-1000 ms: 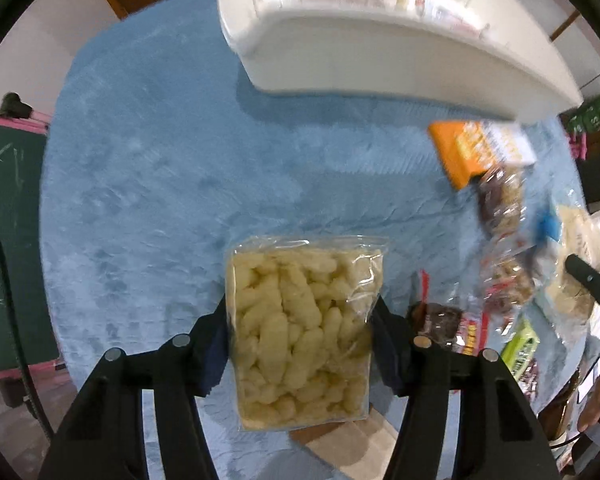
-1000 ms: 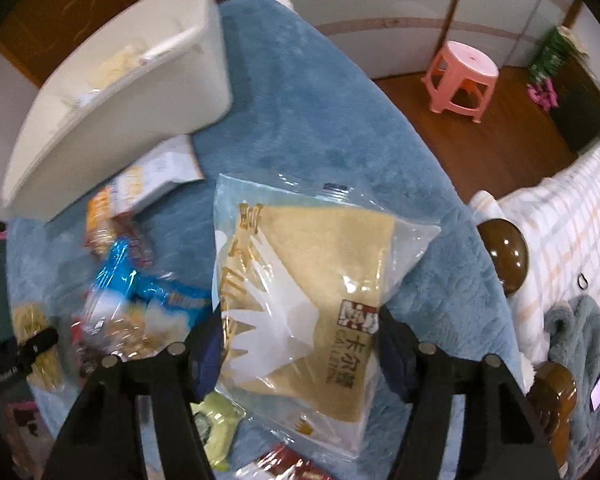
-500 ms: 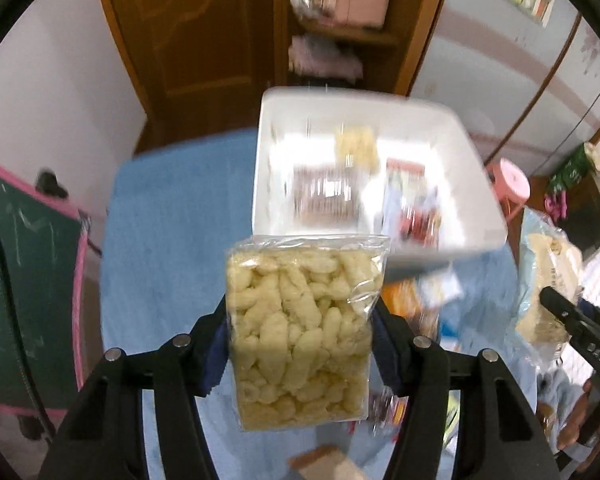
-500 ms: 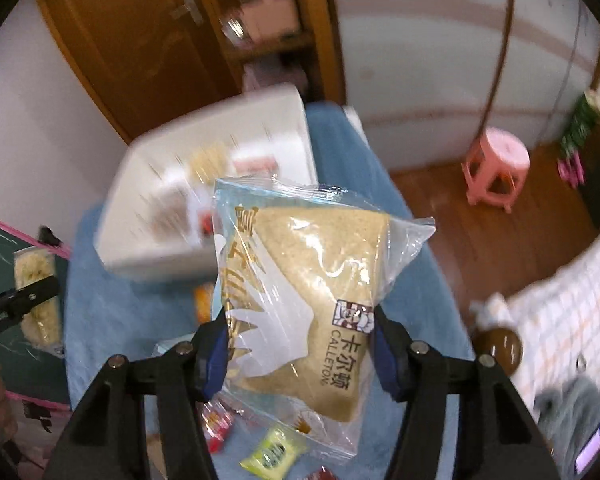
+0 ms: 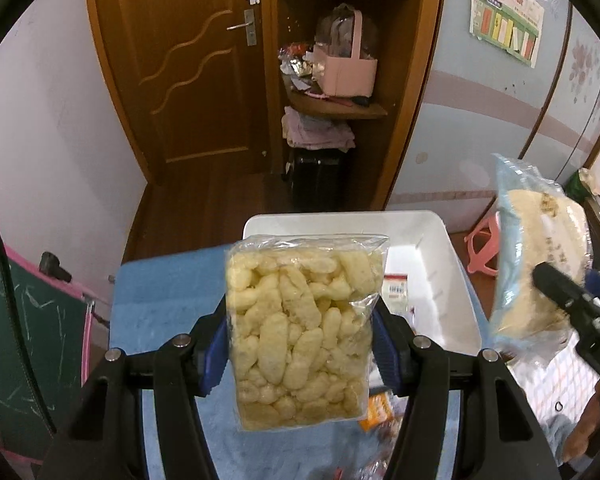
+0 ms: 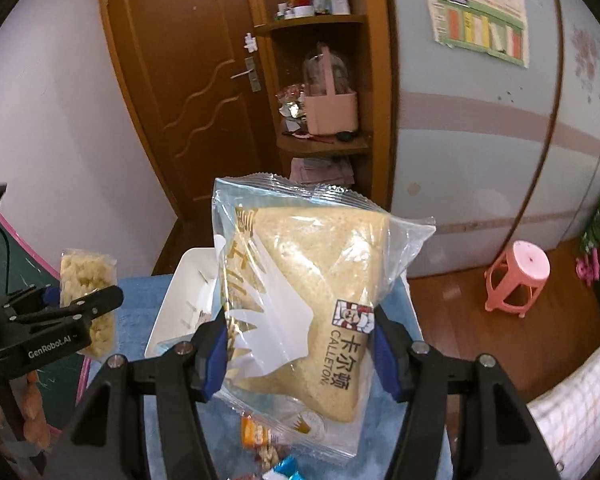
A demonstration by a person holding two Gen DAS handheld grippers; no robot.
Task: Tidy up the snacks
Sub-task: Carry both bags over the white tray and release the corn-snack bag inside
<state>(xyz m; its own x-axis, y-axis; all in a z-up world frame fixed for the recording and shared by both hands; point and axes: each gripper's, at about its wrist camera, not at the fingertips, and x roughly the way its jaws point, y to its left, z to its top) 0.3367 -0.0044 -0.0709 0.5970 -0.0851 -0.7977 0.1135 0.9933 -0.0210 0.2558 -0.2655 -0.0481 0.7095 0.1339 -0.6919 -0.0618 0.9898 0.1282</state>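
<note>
The left claw point(image 5: 302, 344) grips a clear bag of puffed snacks point(image 5: 302, 332) between its pads, upright. The right claw point(image 6: 300, 356) grips a wrapped sandwich bread point(image 6: 308, 300), above the white bin point(image 5: 444, 272).

home bedroom | wooden door point(image 5: 192, 64) | cluttered corner shelf point(image 5: 336, 96) | pink stool point(image 6: 518, 276)

"CALLETON" on bread packet point(image 6: 300, 304); "GenRobot.AI" on left gripper point(image 6: 82, 308)

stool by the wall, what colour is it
Pink stool, clearest in the right wrist view.
</note>
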